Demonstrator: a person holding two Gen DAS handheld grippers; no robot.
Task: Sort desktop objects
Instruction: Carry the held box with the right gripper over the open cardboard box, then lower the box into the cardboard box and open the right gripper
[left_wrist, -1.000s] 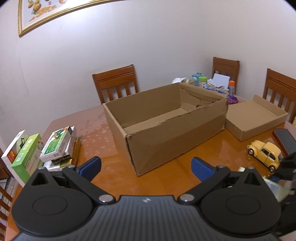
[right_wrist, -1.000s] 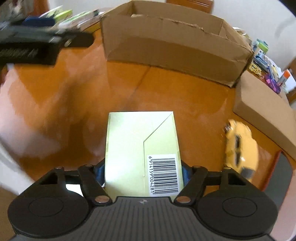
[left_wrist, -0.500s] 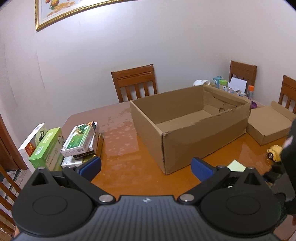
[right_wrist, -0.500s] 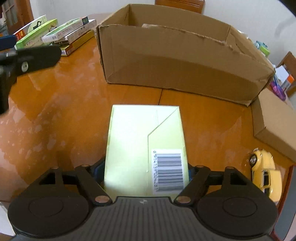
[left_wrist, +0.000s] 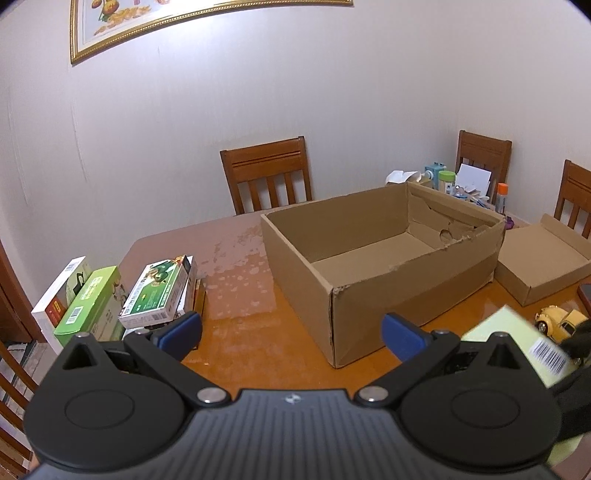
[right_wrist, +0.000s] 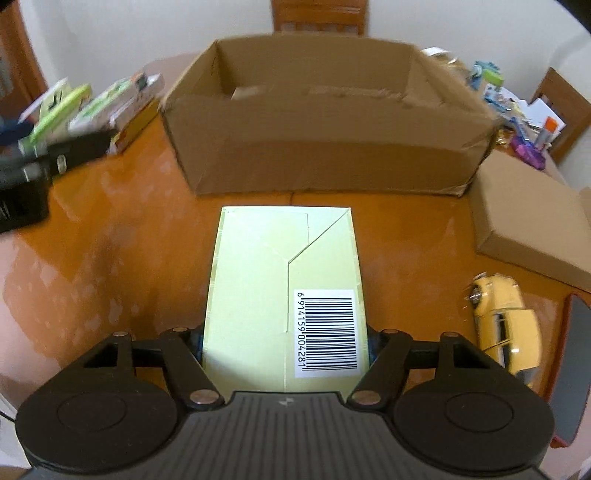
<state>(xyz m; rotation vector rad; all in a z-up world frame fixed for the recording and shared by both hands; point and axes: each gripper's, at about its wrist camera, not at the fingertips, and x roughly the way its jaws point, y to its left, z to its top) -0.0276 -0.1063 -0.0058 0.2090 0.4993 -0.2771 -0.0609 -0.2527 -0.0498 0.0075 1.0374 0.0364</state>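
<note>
My right gripper (right_wrist: 285, 341) is shut on a pale green flat box (right_wrist: 273, 280) with a barcode label, held above the orange table in front of the big open cardboard box (right_wrist: 325, 155). The same green box shows at the right edge of the left wrist view (left_wrist: 517, 332). My left gripper (left_wrist: 291, 326) is open and empty, above the table left of the cardboard box (left_wrist: 376, 266). A yellow toy car (right_wrist: 504, 314) lies on the table to the right, also in the left wrist view (left_wrist: 557, 323).
A stack of small boxes (left_wrist: 159, 291) and upright green and white boxes (left_wrist: 85, 302) sit at the table's left. A shallow cardboard lid (left_wrist: 539, 262) lies right of the big box. Clutter of bottles and papers (left_wrist: 461, 184) sits behind. Chairs (left_wrist: 269, 173) stand around.
The right gripper has lifted the green box and moved it toward the cardboard box. The left gripper has risen and drawn back, still open.
</note>
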